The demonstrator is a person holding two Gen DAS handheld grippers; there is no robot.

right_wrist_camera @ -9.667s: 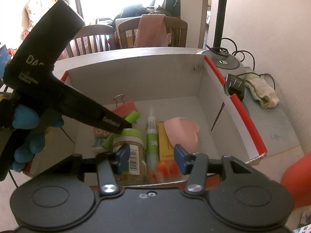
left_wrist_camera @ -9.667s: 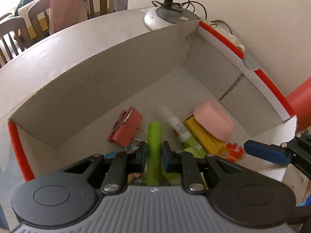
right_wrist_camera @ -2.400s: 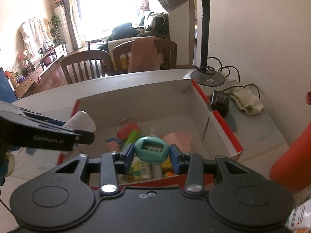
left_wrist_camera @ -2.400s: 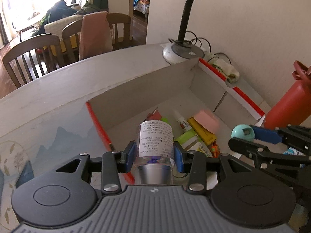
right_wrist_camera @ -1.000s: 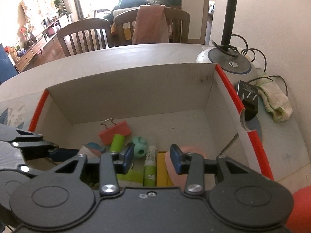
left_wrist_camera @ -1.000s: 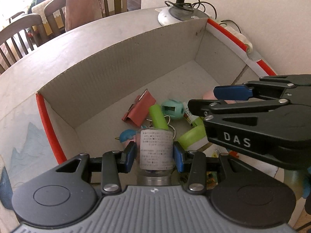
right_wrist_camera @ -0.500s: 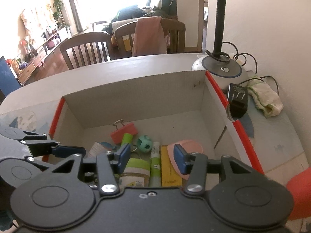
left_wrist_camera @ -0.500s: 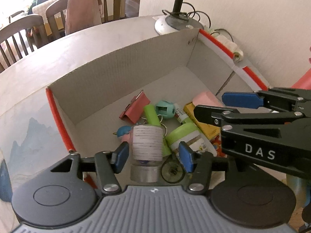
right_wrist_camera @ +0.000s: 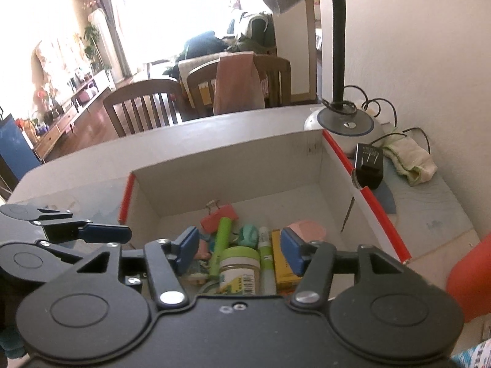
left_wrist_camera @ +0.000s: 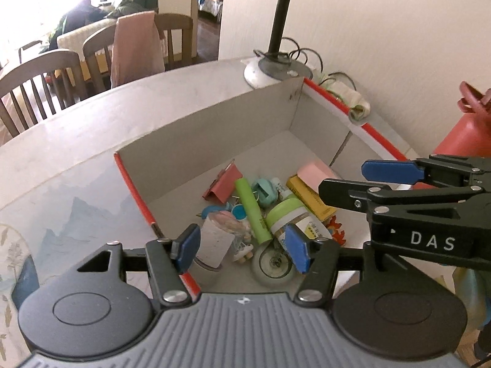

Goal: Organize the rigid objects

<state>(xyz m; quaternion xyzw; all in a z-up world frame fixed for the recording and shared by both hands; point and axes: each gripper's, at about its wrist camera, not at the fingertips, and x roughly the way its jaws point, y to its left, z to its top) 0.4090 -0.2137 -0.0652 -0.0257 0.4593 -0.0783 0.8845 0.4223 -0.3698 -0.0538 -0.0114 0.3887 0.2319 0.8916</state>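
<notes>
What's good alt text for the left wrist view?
Open left gripper above a cardboard box of small items: green-lidded jar, green tube, white bottle. The right gripper, also empty, reaches in from the right; a desk lamp stands behind.

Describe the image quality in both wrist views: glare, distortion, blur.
Left wrist view: window top left blown out, table edge bowed by the fisheye, box contents sharp. Right wrist view: window glare washes out the room behind the chairs; box walls curve; dark corners from the lens.
</notes>
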